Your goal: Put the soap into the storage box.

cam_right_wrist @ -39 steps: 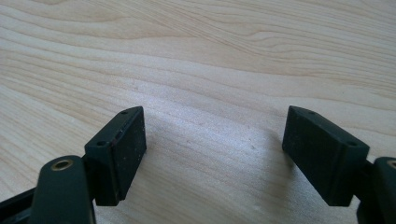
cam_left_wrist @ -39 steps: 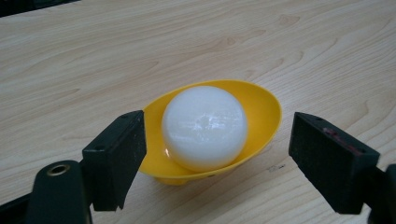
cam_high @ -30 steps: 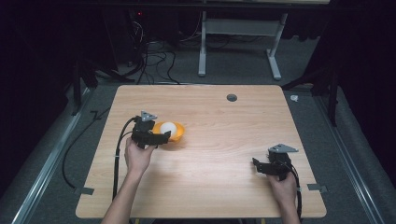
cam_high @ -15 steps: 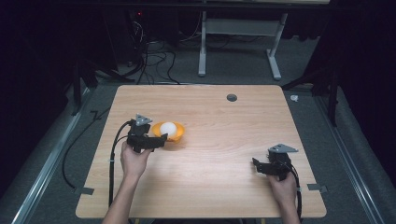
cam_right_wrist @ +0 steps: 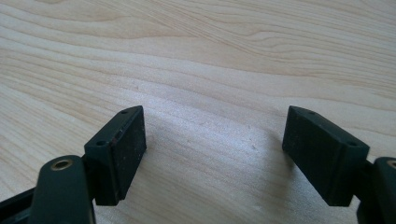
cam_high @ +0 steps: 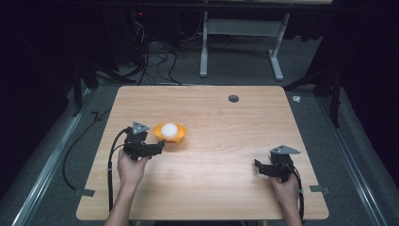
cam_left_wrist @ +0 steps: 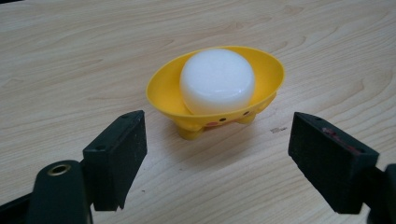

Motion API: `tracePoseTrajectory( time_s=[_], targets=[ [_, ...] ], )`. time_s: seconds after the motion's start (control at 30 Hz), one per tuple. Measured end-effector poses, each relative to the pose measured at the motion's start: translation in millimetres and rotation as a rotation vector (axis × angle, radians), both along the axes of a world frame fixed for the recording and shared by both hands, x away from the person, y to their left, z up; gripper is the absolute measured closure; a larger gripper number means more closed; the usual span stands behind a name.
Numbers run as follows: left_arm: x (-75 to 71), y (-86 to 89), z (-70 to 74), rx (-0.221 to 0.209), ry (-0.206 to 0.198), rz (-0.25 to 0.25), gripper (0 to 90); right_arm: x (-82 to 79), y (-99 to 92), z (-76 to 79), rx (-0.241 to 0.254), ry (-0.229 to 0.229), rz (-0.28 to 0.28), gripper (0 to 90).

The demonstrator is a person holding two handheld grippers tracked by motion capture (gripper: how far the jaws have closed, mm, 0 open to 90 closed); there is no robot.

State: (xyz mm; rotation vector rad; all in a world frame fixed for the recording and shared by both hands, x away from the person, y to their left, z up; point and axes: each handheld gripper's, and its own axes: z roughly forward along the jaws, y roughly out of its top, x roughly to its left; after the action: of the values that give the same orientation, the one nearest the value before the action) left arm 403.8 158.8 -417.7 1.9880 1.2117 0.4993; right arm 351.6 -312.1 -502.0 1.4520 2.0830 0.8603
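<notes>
Jaws on the left gripper [cam_left_wrist: 217, 154] are spread wide, nothing between them, and lined up on the yellow bowl [cam_left_wrist: 161, 91] just ahead. Spread looks wider than the bowl, so my read is a straddle grab on its sides or rim, not on the white puck [cam_left_wrist: 217, 79] sitting inside it. In the high view the left gripper [cam_high: 157, 147] sits just beside the bowl [cam_high: 181, 136], near-left part of the wooden table [cam_high: 226, 188], apart from it, no contact.

Right gripper [cam_right_wrist: 212, 154] also has its jaws spread, with bare wood grain between them. High view puts it [cam_high: 259, 165] at the near-right of the table, well apart from the bowl. Looks parked, keeping out of the way, though that's a guess.

Hard to call:
- Bowl stands on short feet with small dots and pink marks on the front, probably a face design; too small to be sure.
- Puck's underside is hidden by the bowl wall, so can't tell whether it's a dome, a lid or a solid piece.
- Dark round spot [cam_high: 233, 98] at the table's far edge: likely a cable hole, not certain.
- Room beyond the table is dark.
</notes>
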Motion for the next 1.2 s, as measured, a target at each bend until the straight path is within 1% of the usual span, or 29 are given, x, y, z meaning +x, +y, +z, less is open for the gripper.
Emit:
tracePoseTrajectory(
  time_s=[0.07,0.17,0.43,0.77,0.87,0.97,1.2],
  targets=[
    [-2.1,1.6,-1.3,-0.002,0.001,-0.001,20.3,0.0,0.0,0.0,0.000,0.000,0.000,22.5],
    [-4.8,3.4,-3.3,0.009,0.002,-0.001,20.3,0.0,0.0,0.0,0.000,0.000,-0.001,22.5],
    [-12.3,8.9,-7.8,-0.010,0.009,0.007,20.3,0.0,0.1,0.0,0.000,0.000,-0.001,22.5],
    [-18.6,11.2,-12.6,-0.019,0.014,0.005,20.4,0.0,0.1,0.0,0.001,0.000,-0.002,22.5],
    [-20.4,11.4,-15.6,-0.026,0.020,0.007,20.4,0.0,0.1,0.0,0.000,0.000,-0.002,22.5],
    [-22.3,12.3,-18.7,-0.031,0.028,-0.001,20.4,0.0,0.1,0.0,0.000,0.000,-0.002,22.5],
    [-26.1,13.1,-25.9,-0.034,0.035,-0.004,20.5,0.0,0.1,0.0,0.000,0.000,-0.002,22.5]
  ],
)
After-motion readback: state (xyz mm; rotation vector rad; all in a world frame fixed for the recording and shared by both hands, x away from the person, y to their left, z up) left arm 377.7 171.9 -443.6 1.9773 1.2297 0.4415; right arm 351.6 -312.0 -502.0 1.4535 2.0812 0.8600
